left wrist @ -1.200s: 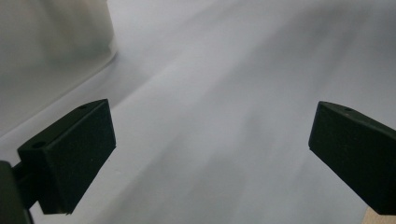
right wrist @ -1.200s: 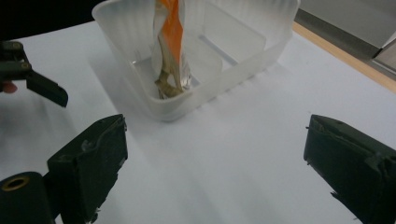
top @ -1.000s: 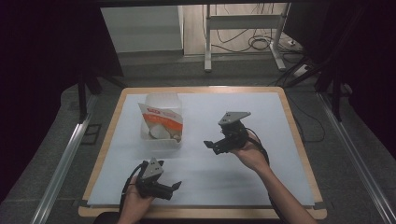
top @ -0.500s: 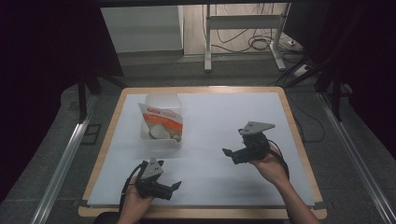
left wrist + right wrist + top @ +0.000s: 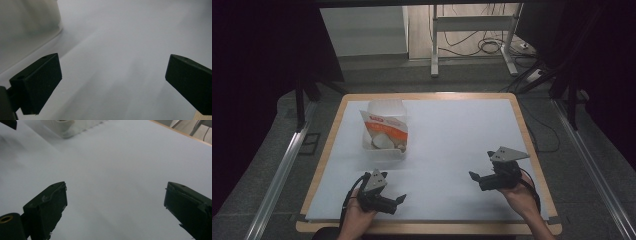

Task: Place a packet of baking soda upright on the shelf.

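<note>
Both the left gripper [image 5: 398, 201] and the right gripper [image 5: 475, 176] are wide and hold nothing above the worktop [image 5: 452, 135], near a tub [image 5: 384, 131].

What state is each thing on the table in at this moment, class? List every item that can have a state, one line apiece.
Left gripper: open, jaws wide apart, holding nothing, low over the table's near edge.
Right gripper: open, jaws wide apart, holding nothing, over the table's right side.
Clear plastic container: upright, no lid on it, standing apart from both grippers.
Orange and white packet: inside the container, standing tilted.
White table surface: flat, bare around the grippers.
</note>
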